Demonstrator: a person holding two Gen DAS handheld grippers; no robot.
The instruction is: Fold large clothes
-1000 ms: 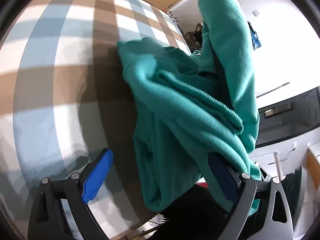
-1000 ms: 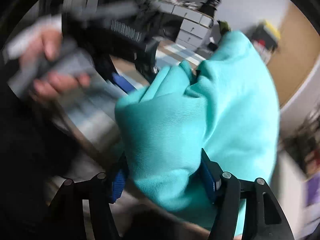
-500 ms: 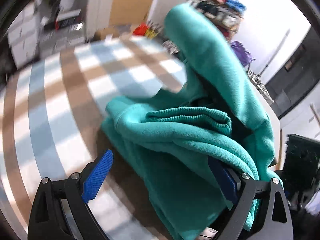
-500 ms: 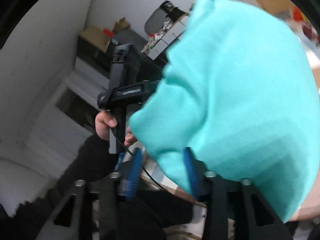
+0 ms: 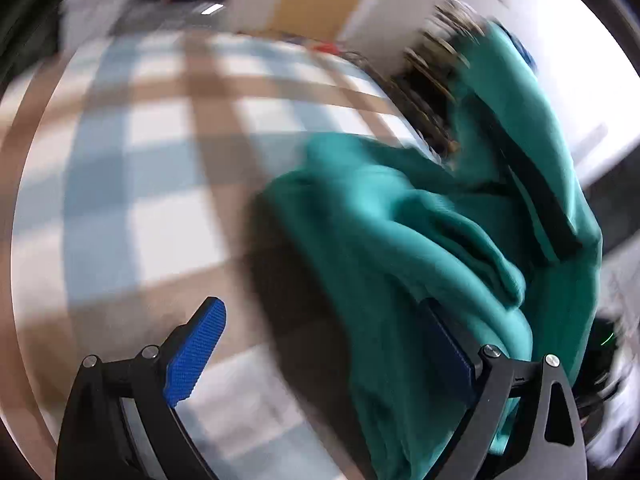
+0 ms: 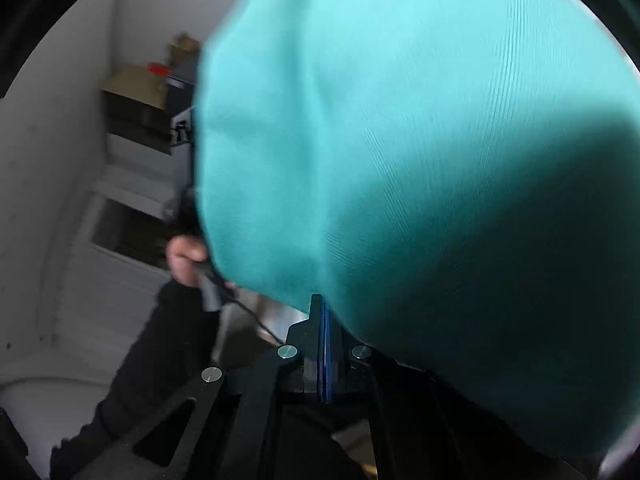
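Observation:
A teal garment (image 5: 400,240) lies bunched on the right part of the checked table (image 5: 160,200), and one end rises toward the top right. My left gripper (image 5: 320,312) is open wide just above the table. Fabric drapes over its right finger (image 5: 444,340), while its left pad (image 5: 196,352) is bare. In the right wrist view the teal garment (image 6: 420,160) fills most of the picture. My right gripper (image 6: 322,320) is shut, with its pads together. The cloth's edge is caught at its tips and hangs over its right side.
A hand (image 6: 184,256) in a black sleeve holds the other gripper's handle at the left of the right wrist view. Behind it stand white shelves (image 6: 120,216) and cardboard boxes (image 6: 132,80). Blurred clutter (image 5: 432,80) sits past the table's far edge.
The right gripper's jaws went from wide apart to shut, and its view rolled until the garment covers most of it. The left gripper swung over the table and stayed open.

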